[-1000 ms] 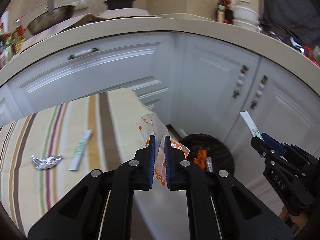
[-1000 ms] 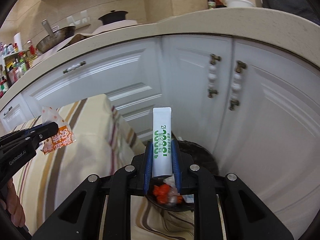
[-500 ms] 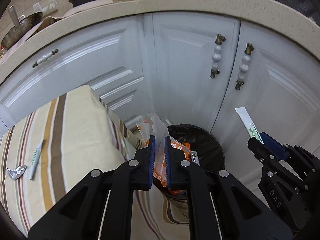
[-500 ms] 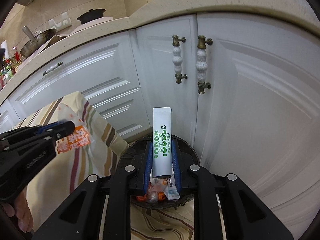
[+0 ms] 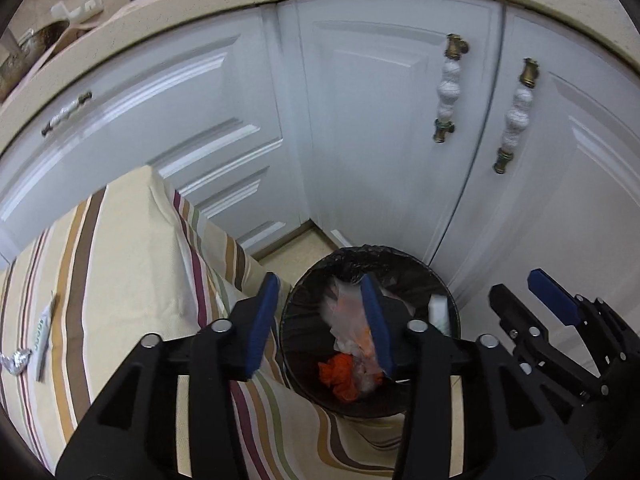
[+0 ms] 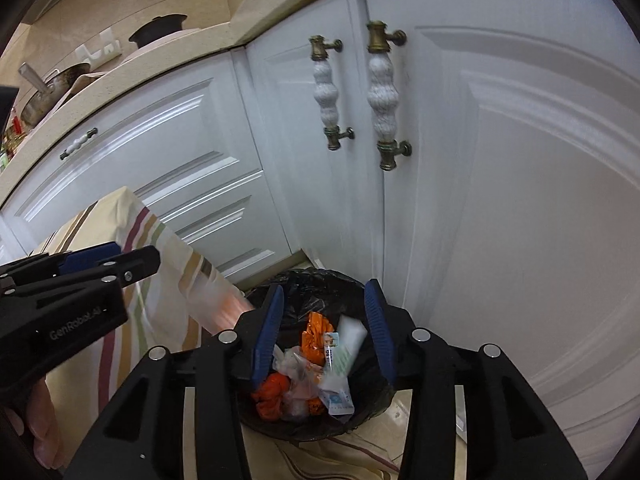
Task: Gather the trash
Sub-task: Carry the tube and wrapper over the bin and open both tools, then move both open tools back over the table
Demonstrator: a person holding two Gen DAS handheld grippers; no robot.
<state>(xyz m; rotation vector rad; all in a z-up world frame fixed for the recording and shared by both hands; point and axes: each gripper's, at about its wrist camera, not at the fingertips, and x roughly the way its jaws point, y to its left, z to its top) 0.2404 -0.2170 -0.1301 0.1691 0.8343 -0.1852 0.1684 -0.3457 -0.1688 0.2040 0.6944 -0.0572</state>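
A black-lined trash bin [image 5: 416,264] [image 6: 304,280] stands on the floor by the white cabinets. My left gripper [image 5: 320,320] is open above its left rim; the orange-and-white wrapper [image 5: 348,312] is blurred, falling into the bin. My right gripper [image 6: 324,328] is open over the bin; the white-and-green sachet [image 6: 348,344] is dropping among orange and clear trash [image 6: 276,396]. The right gripper also shows in the left wrist view [image 5: 536,300], and the left one in the right wrist view [image 6: 120,260]. A white-and-green sachet [image 5: 42,328] and a crumpled foil piece [image 5: 16,360] lie on the striped cloth.
The striped tablecloth [image 5: 120,280] hangs beside the bin on the left. White cabinet doors with ceramic handles [image 6: 382,96] stand close behind the bin. A pan [image 6: 48,92] and a pot [image 6: 160,28] sit on the beige counter above.
Both grippers moved over the bin and opened. The orange wrapper and the sachet left the jaws and are falling into the bin.
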